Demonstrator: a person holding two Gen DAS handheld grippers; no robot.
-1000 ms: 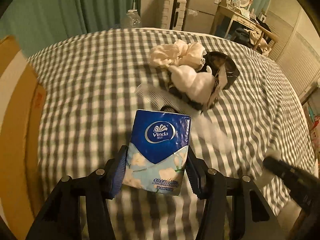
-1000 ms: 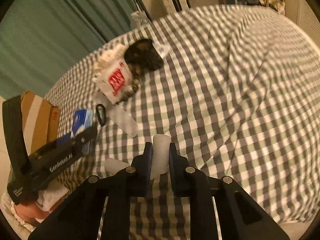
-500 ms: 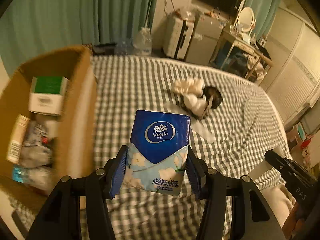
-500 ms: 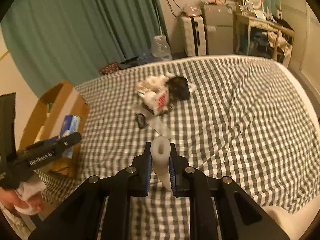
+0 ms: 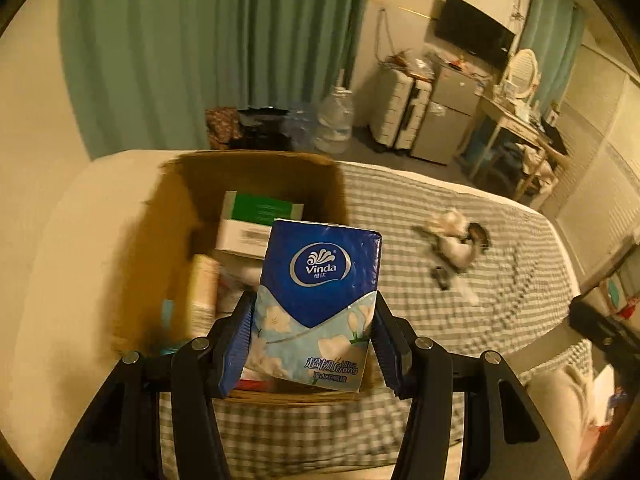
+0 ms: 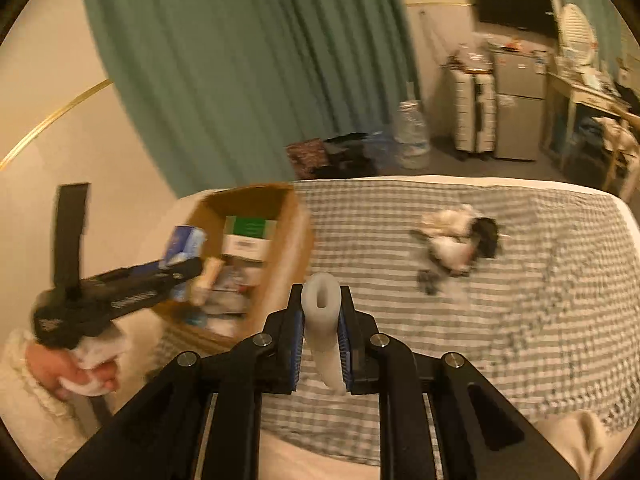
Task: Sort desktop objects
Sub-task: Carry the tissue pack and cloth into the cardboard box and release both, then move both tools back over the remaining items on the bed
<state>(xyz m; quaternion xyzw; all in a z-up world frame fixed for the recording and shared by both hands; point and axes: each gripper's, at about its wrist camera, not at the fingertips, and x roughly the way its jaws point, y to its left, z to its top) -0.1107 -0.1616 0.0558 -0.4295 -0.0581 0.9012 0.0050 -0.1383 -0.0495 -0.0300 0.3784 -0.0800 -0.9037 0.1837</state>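
Observation:
My left gripper [image 5: 312,344] is shut on a blue Vinda tissue pack [image 5: 316,300] and holds it above the open cardboard box [image 5: 260,176], near its front right corner. From the right wrist view the left gripper [image 6: 180,268] with the tissue pack [image 6: 182,244] hangs over the box [image 6: 296,232]. My right gripper [image 6: 320,332] is shut on a white translucent tube [image 6: 322,328], raised over the checked bedcover [image 6: 480,312] to the right of the box. A pile of loose items [image 6: 456,240] lies on the bedcover; it also shows in the left wrist view [image 5: 456,240].
The box holds a green-and-white carton [image 5: 256,220], a pale tube [image 5: 204,284] and other small packs. A small dark object [image 5: 442,278] lies near the pile. Beyond the bed stand green curtains [image 5: 200,52], a water jug [image 5: 334,120], a suitcase and a desk.
Both grippers rose and swung left. The left gripper carried the tissue pack from over the bedcover to over the box. The right gripper lifted the white tube higher.

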